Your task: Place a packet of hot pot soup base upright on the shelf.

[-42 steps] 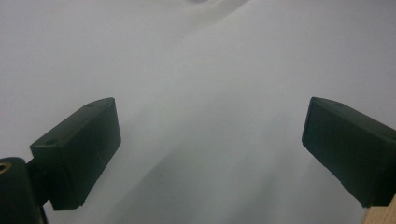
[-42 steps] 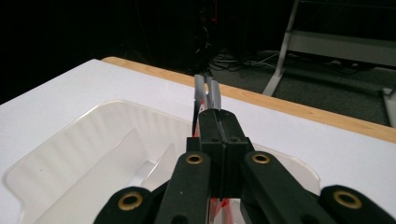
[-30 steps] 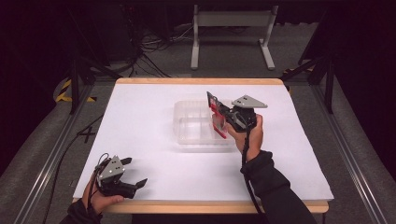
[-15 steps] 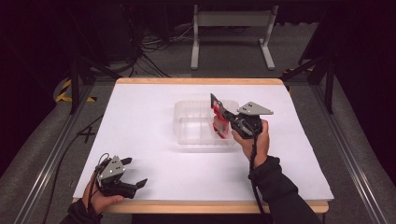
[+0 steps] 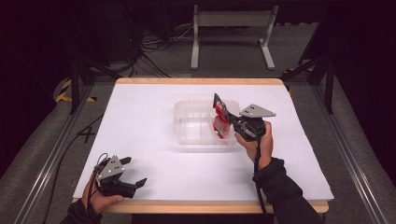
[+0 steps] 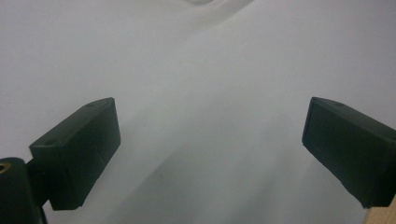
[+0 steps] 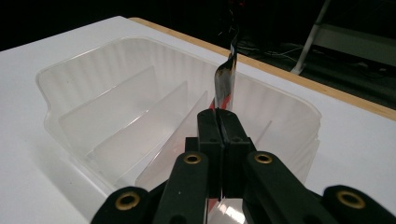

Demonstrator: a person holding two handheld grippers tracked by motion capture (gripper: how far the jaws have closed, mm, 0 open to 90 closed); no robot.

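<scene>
My right hand (image 5: 258, 142) is raised over the right end of the table, forearm in a dark sleeve coming up from the near edge, and it tips my right claw (image 5: 220, 116) up and to the left. Its two black jaws are pressed together on a thin red and black packet (image 7: 225, 81), a flat foil-like sachet that stands on edge and rises straight out beyond the fingertips. My left hand (image 5: 100, 198) rests low at the near left corner, and my left claw (image 5: 135, 179) lies almost flat on the surface with its jaws spread wide, nothing between them.

Under both claws is a white tabletop (image 5: 140, 121) with a pale wooden rim. Past the far edge the room is dark, with a grey floor, loose cables and a grey metal stand.

Just below and ahead of my right claw sits a clear ribbed plastic tray with upright dividers (image 7: 116, 93). The packet hangs over the tray's right end; whether it touches the tray I cannot tell.
</scene>
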